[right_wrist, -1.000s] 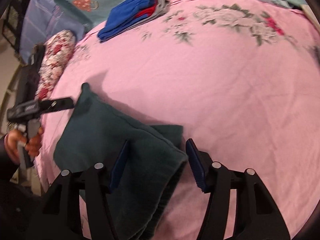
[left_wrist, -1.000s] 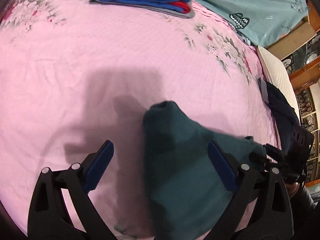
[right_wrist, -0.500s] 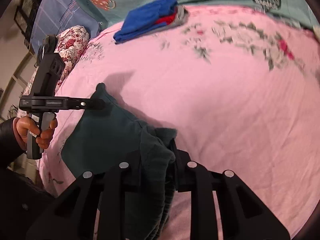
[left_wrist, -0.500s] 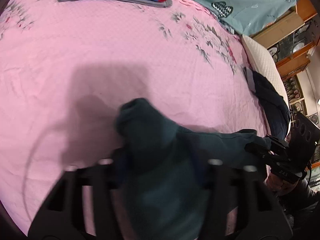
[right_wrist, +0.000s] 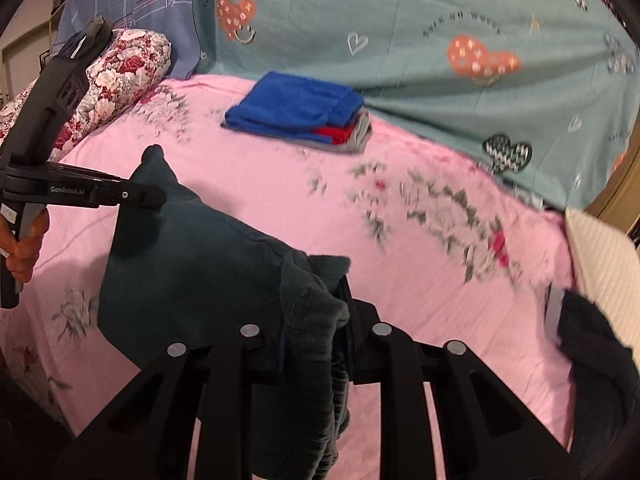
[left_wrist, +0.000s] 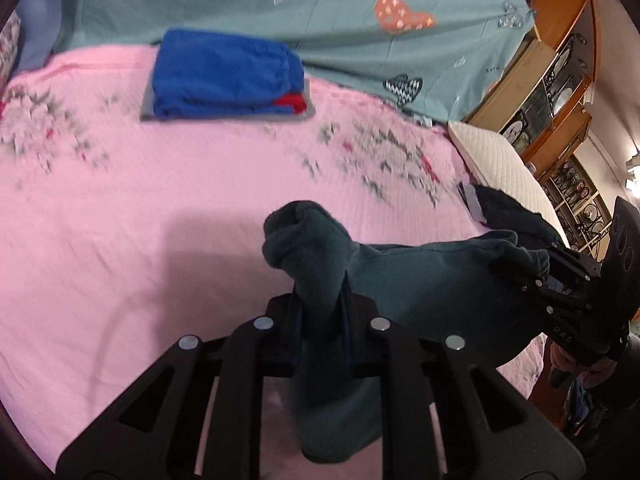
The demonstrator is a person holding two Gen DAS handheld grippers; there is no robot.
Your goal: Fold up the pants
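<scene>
Pants (left_wrist: 420, 280) hang clamped — 2 hand-held grippers, closing.

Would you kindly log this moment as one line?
task: fold pants | left gripper: closing on dark green pants | right gripper: gripping pants | pants: lifted off pink bedspread

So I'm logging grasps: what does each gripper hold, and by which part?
Both hold the dark green pants. The left gripper, its jaws closing, and the right gripper each pinch a bunched corner of one edge.
</scene>
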